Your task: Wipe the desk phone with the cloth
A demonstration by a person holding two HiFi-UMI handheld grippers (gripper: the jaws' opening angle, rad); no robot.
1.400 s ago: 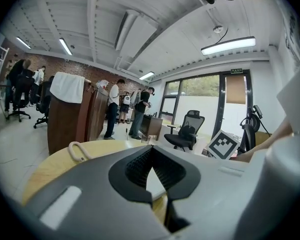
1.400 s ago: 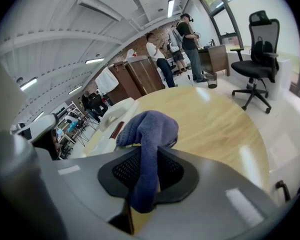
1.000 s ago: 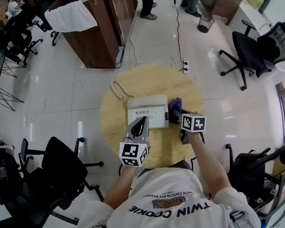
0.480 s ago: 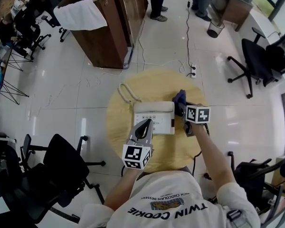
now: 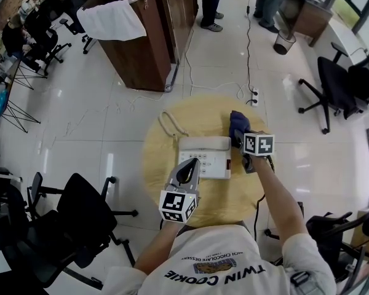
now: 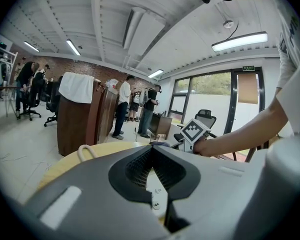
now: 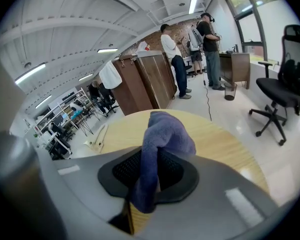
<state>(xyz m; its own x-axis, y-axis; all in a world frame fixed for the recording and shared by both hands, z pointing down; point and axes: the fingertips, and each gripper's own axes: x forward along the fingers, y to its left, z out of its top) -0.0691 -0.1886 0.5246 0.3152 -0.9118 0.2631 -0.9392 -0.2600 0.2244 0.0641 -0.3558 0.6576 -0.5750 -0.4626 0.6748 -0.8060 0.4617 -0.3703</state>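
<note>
A white desk phone sits in the middle of the round wooden table, its coiled cord looping off to the far left. My left gripper is shut with nothing in it, its tips over the phone's keypad. My right gripper is shut on a blue cloth, which hangs bunched at the phone's far right corner. In the right gripper view the cloth rises from between the jaws and drapes over them.
A brown wooden cabinet with a white towel over it stands beyond the table. Office chairs stand at the left and right. A power strip and cables lie on the tiled floor. People stand at the far side.
My right gripper has carried the cloth away from me along the phone's right side to its far corner. The left gripper has stayed over the keypad.
</note>
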